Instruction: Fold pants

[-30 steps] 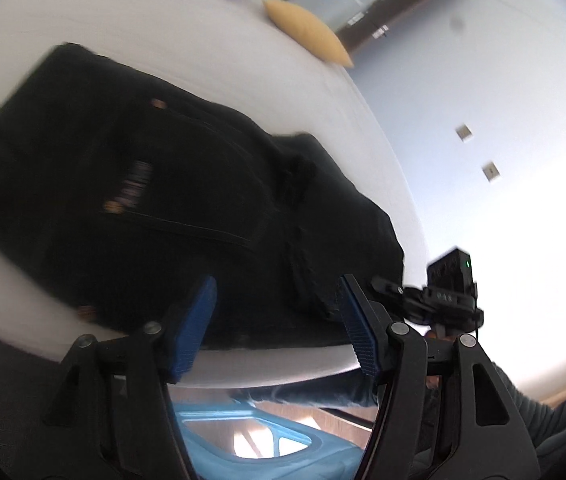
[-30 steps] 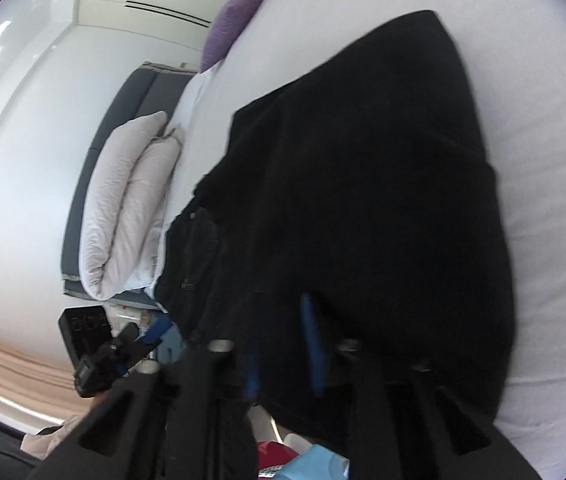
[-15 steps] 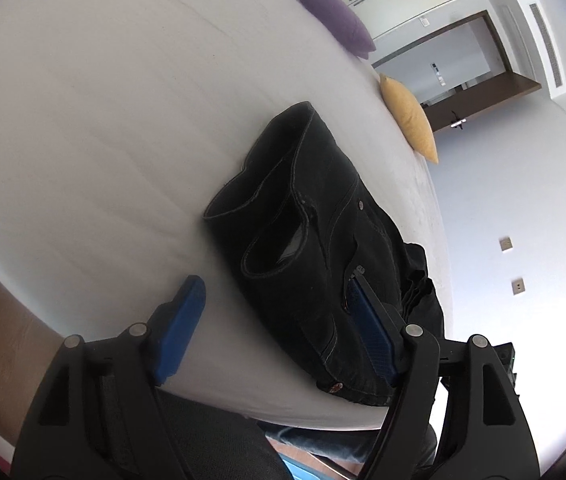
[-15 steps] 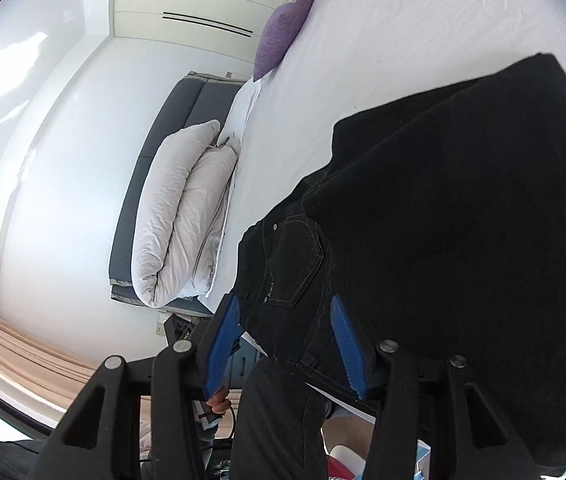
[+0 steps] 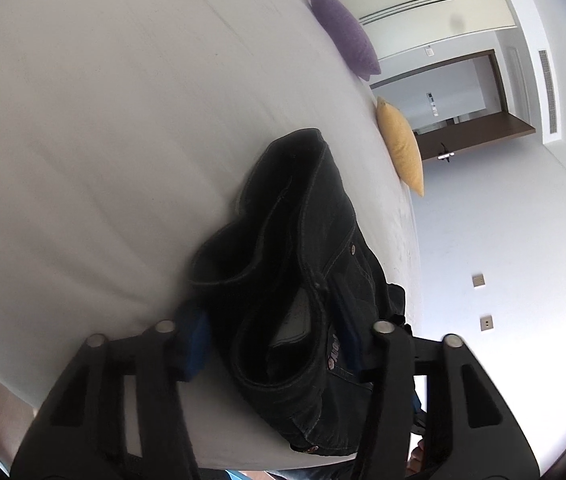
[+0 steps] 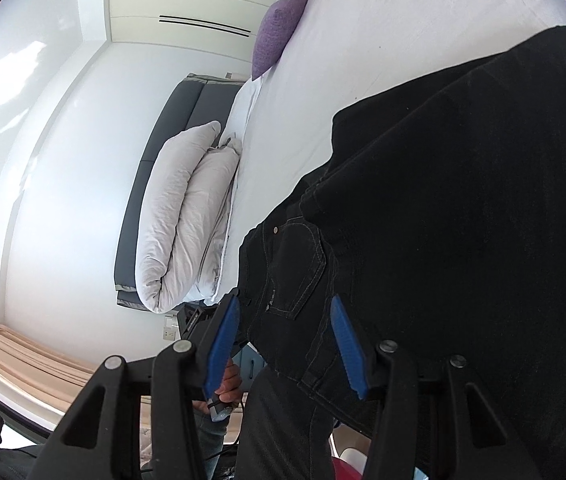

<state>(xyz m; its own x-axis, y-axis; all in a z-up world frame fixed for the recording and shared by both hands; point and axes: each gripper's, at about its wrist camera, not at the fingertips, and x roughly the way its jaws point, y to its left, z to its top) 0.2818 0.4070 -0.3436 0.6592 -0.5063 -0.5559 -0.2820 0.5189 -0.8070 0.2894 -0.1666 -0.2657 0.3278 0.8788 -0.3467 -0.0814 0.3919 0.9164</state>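
Black jeans (image 5: 303, 264) lie bunched on a white bed (image 5: 103, 128) near its front edge. In the left wrist view the open waistband faces me and my left gripper (image 5: 271, 332) is open, its blue pads on either side of the waistband. In the right wrist view the jeans (image 6: 463, 200) spread wide across the bed, a back pocket near me. My right gripper (image 6: 287, 344) is open, its blue pads astride the pocket area at the bed's edge. Neither gripper has closed on the cloth.
A purple pillow (image 5: 343, 32) and a yellow pillow (image 5: 401, 144) lie at the far end of the bed. A rolled white duvet (image 6: 187, 216) rests on a dark sofa (image 6: 163, 128) beside the bed. A doorway (image 5: 463, 96) is beyond.
My left gripper has moved in until its pads straddle the waistband. My right gripper has opened and pulled back, so the pocket side of the jeans now shows between its pads.
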